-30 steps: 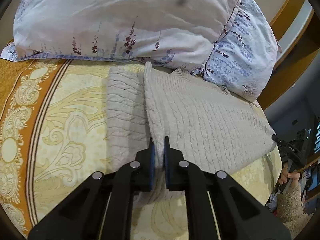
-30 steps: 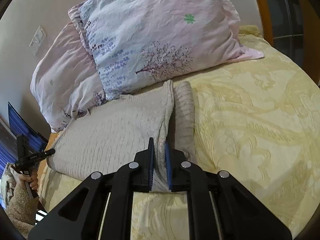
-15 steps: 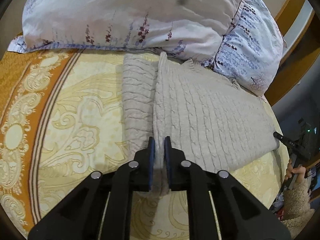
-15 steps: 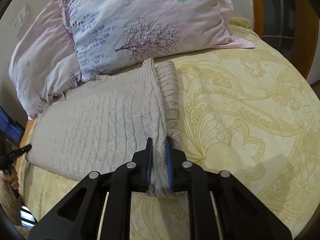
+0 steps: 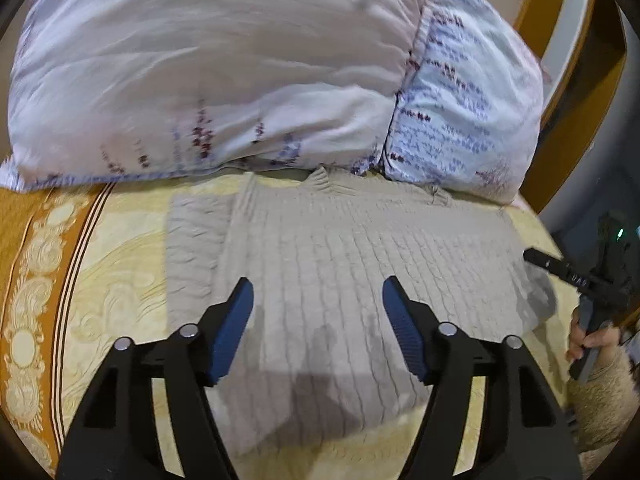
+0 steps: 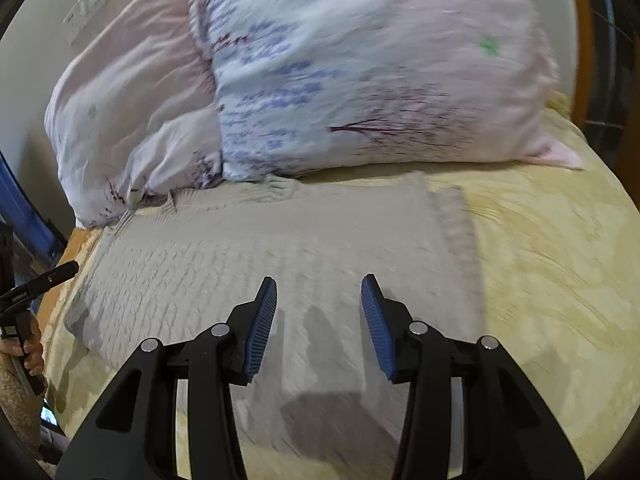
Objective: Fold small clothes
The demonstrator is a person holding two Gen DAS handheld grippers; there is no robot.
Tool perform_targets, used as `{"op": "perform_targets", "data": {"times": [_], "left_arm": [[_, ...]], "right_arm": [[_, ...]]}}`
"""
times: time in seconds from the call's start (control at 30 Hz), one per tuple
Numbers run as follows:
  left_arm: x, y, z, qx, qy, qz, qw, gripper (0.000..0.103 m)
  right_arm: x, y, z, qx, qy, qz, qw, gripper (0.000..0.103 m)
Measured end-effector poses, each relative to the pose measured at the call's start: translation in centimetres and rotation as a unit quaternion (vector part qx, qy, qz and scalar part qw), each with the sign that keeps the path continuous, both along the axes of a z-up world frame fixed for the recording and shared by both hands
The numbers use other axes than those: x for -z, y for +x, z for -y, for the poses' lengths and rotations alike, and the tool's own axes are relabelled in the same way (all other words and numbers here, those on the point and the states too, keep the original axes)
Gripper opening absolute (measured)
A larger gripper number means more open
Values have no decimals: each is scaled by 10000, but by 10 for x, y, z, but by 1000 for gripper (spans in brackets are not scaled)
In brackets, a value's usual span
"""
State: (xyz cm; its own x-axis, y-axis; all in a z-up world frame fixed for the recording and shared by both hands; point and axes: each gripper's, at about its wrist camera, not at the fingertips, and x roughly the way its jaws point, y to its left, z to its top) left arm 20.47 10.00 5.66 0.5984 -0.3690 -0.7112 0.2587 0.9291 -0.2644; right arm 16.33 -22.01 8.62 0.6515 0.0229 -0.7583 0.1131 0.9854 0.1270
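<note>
On bedspread (image 5: 120, 280): beige knit sweater (image 5: 360, 260) flat, collar toward pillows (image 5: 240, 80); left gripper (image 5: 318, 300), right gripper (image 6: 319, 292) wide apart, empty.

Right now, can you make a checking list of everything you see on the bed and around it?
Surface: yellow patterned bedspread, orange border on one side.
Job's things: beige knit sweater lying flat, one side folded over.
Clutter: two floral pillows at the sweater's top edge.
Grippers: left gripper open, empty, over the sweater; right gripper open, empty, likewise.
Cables: nothing seen.
Surroundings: wooden bed frame, wall switch.
</note>
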Motion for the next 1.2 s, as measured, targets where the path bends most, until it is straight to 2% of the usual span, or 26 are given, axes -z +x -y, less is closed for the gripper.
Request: {"op": "perform_targets", "data": {"times": [0.33,0.5,0.7,0.83,0.97,1.07,1.2], "left_arm": [[31,12,2,-143,115,-435,9989,68],[34,15,3,-128,120,-465,9988,71],[34,14,8,-107,180,-436,9988,77],[25,10,-8,-191,-257,-440,9985,77],[16,11,-43,-529,-601,-424,9959,78],[19,19,-67,-820,-814,-584,9916,79],[34,31,-88,-967,-1271,-969,9824,79]], "right_arm": [[29,22,-8,6,-223,-396,9990,47],[42,23,-11,6,-458,-455,9979,55],[44,22,-13,21,-584,-480,9971,57],[42,24,-13,45,-554,-494,9972,58],[35,23,-17,120,-510,-463,9976,61],[27,20,-31,17,-487,-343,9982,63],[24,19,-60,-295,-689,-299,9967,68]]}}
